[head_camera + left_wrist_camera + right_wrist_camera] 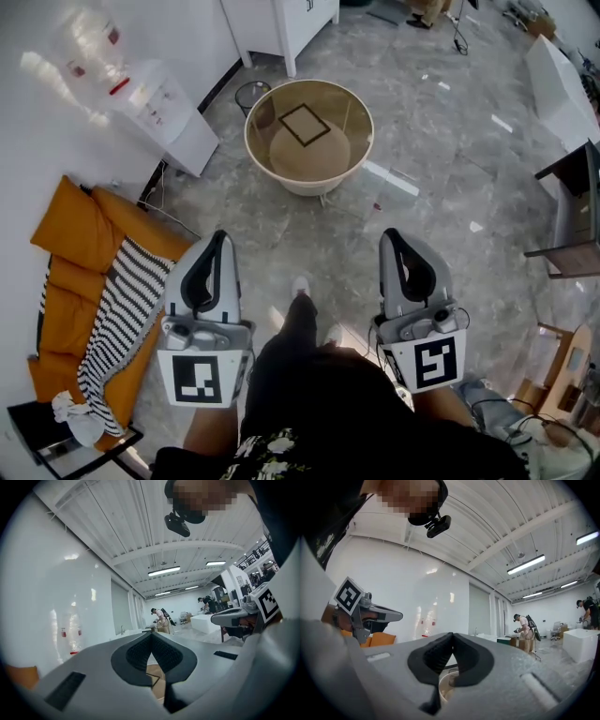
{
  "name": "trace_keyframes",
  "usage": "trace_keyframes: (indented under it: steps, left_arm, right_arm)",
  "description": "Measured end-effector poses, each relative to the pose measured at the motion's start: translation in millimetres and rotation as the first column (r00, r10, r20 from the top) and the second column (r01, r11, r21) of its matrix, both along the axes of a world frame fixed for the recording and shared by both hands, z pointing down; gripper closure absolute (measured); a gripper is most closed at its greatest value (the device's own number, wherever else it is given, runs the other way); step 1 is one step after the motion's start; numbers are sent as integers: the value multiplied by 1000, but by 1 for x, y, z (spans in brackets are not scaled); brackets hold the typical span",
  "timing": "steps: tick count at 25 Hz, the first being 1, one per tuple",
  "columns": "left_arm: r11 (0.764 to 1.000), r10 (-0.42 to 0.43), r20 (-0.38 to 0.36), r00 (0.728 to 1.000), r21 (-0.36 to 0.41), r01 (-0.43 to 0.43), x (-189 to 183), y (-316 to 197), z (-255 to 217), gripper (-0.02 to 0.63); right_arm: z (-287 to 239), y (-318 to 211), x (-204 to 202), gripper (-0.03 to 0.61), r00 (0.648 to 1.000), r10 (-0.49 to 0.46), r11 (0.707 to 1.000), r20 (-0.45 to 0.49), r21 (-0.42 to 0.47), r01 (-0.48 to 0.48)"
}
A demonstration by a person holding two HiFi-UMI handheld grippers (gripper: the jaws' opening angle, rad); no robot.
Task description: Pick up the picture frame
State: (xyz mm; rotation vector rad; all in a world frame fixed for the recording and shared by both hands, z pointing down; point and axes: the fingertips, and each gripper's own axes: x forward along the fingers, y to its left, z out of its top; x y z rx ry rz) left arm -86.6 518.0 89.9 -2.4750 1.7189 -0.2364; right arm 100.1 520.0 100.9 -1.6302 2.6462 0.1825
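Observation:
A dark square picture frame lies flat on a round glass-topped table ahead of me on the grey floor. My left gripper is held level at the lower left, shut with nothing in it, well short of the table. My right gripper is alongside at the lower right, also shut and empty. In the left gripper view the closed pads meet at a point, with a corner of the frame showing below them. In the right gripper view the closed pads sit above the table's rim.
An orange sofa with a striped throw lies at the left. A white water dispenser, a small wire bin and a white cabinet stand near the wall. Dark tables are at the right. People work far off.

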Motion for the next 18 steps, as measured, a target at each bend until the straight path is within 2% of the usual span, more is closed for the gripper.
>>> trace_keyframes:
  steps: [6, 9, 12, 18]
  left_arm:
    - [999, 25, -7, 1000, 21, -25, -1, -33, -4, 603]
    - [998, 59, 2, 998, 23, -59, -3, -46, -4, 603]
    - [998, 62, -4, 998, -3, -62, -20, -60, -1, 603]
    - [996, 92, -5, 996, 15, -92, -43, -90, 0, 603]
  right_arm:
    - [-4, -27, 0, 581, 1000, 18, 1000, -15, -5, -18]
    - [-10, -42, -5, 581, 999, 34, 999, -31, 20, -34]
    - [-13, -53, -18, 582, 998, 41, 999, -42, 12, -41]
    - [-3, -75, -33, 581, 996, 81, 997, -44, -12, -82]
